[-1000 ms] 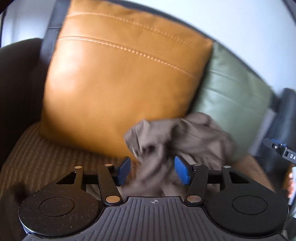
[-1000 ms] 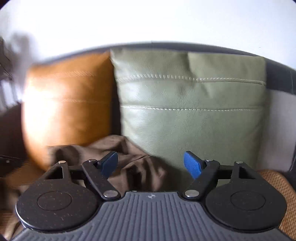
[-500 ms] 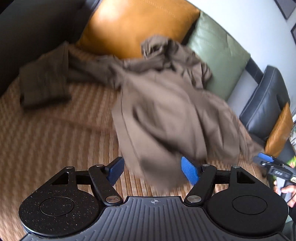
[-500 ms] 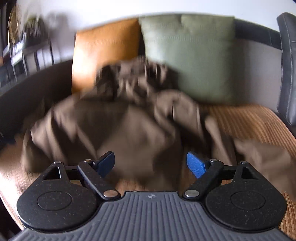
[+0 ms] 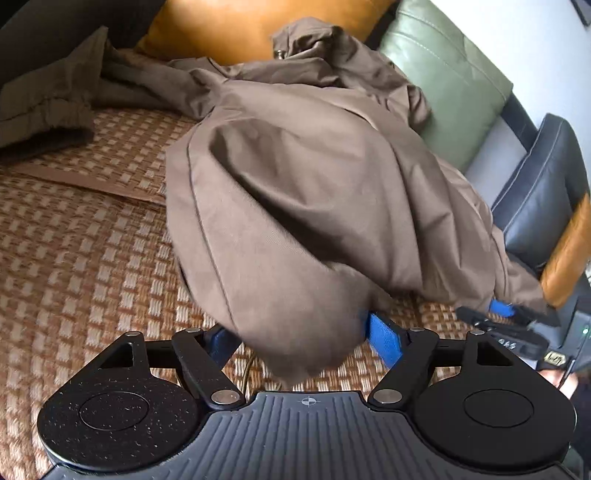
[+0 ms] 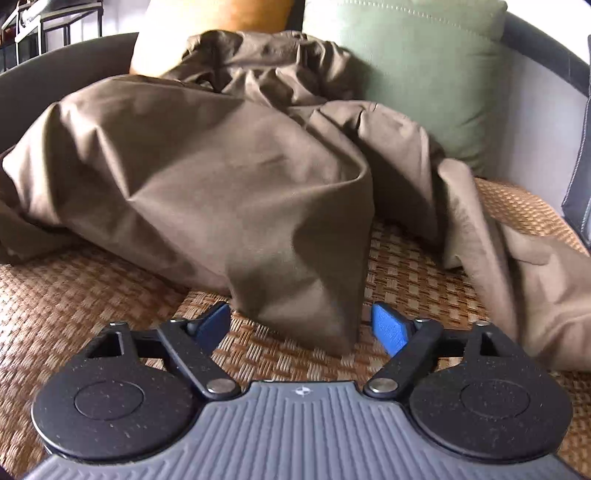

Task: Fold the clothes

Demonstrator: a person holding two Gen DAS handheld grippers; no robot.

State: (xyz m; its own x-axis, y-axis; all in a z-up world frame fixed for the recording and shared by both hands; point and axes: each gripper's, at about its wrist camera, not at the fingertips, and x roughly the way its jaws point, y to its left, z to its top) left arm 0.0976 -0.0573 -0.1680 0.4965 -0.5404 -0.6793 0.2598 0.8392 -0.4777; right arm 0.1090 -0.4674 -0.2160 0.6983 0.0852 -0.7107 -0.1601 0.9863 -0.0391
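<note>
A brown garment (image 5: 295, 177) lies crumpled on a woven seat mat (image 5: 74, 277), its upper part bunched against the cushions. It also shows in the right wrist view (image 6: 221, 173). My left gripper (image 5: 303, 339) is open, with a rounded fold of the garment hanging between its blue pads. My right gripper (image 6: 303, 328) is open, with a corner of the garment resting on the mat between its pads. The right gripper also shows in the left wrist view (image 5: 502, 317) at the garment's far right edge.
An orange cushion (image 5: 240, 26) and a green cushion (image 5: 450, 77) lean on the sofa back. A second brown piece of cloth (image 5: 40, 99) lies at the far left. A dark chair (image 5: 539, 199) with an orange cushion stands right. Woven mat (image 6: 92, 295) lies bare in front.
Both grippers pulled back and down from the cushions toward the seat's front. The garment, bunched at the cushions a second ago, now spreads forward across the mat. Both jaws stayed open.
</note>
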